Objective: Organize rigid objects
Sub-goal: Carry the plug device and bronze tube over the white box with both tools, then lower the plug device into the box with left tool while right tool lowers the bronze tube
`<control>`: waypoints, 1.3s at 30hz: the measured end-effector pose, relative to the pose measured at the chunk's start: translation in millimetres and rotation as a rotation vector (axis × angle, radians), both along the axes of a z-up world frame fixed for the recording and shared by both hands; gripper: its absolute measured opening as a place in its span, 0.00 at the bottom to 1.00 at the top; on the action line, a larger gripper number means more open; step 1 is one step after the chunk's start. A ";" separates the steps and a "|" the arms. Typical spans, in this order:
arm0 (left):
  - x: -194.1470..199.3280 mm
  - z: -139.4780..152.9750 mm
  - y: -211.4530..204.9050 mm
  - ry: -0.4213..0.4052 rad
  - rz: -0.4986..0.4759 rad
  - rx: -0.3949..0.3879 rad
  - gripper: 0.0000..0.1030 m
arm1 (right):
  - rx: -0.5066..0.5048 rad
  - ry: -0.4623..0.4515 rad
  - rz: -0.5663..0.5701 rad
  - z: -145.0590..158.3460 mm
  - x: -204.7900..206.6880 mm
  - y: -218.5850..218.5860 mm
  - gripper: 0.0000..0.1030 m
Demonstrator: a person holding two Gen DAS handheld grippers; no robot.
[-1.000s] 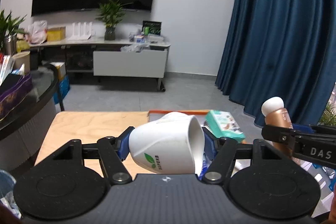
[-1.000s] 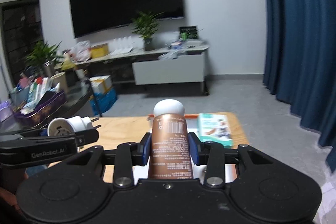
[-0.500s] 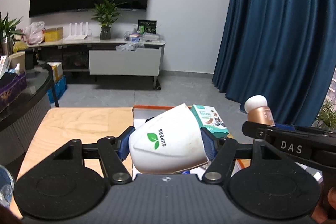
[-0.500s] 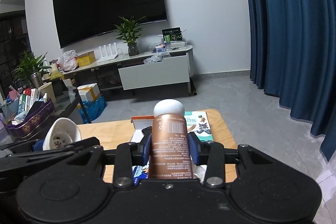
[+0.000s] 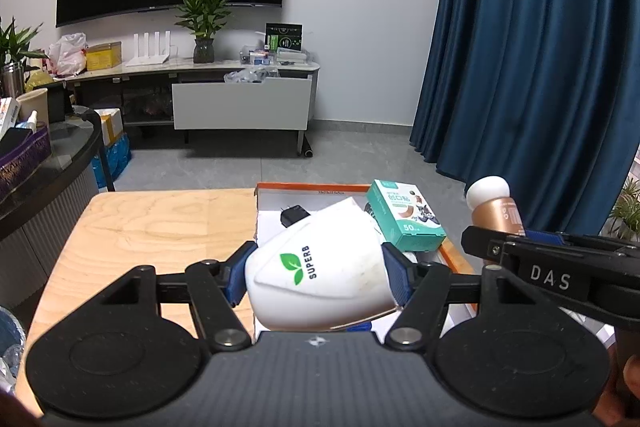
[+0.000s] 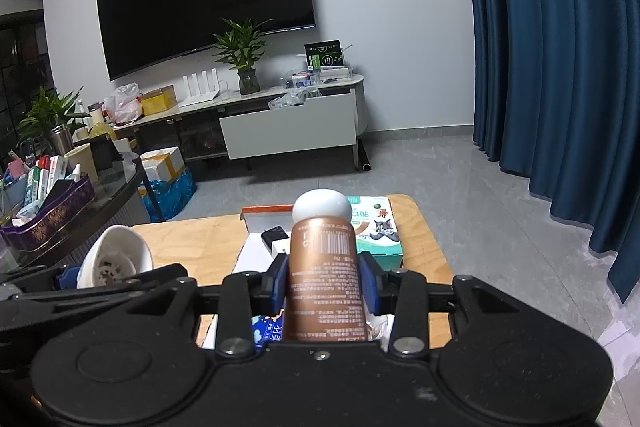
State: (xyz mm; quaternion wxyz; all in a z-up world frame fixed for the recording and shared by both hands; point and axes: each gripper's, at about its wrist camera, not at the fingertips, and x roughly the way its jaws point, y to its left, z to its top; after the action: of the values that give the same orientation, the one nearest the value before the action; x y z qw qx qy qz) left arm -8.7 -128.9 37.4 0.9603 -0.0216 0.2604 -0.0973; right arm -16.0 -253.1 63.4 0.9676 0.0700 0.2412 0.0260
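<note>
My left gripper [image 5: 316, 277] is shut on a white mug [image 5: 320, 275] with a green leaf logo, held on its side above the near edge of an orange-rimmed white box [image 5: 312, 185]. My right gripper [image 6: 324, 283] is shut on a copper bottle [image 6: 324, 279] with a white round cap, held upright above the same box [image 6: 264, 211]. The bottle also shows at the right of the left wrist view [image 5: 496, 211], and the mug at the left of the right wrist view [image 6: 116, 261]. A teal carton [image 5: 404, 215] and a black adapter [image 5: 294, 215] lie in the box.
The box sits on the right half of a light wooden table [image 5: 160, 223]. A dark round table [image 6: 100, 195] with a purple basket of items stands to the left. A TV cabinet [image 5: 240, 103] and blue curtain [image 5: 540, 67] are beyond.
The mug has rolled in the left gripper, so its logo side now faces the camera instead of its open mouth. Both grippers have moved nearer over the box.
</note>
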 end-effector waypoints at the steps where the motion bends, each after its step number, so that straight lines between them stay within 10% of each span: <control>1: 0.8 -0.6 0.1 0.003 0.000 -0.002 0.65 | 0.002 0.001 -0.001 -1.1 0.7 -0.4 0.45; 39: 8.6 -14.3 -4.7 0.044 0.004 0.004 0.65 | -0.013 0.038 0.018 -17.4 13.6 -2.8 0.45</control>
State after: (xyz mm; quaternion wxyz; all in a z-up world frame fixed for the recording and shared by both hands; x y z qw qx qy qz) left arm -0.1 -133.6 23.1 0.9546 -0.0225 0.2817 -0.0943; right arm -2.4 -255.9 46.1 0.9630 0.0619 0.2605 0.0315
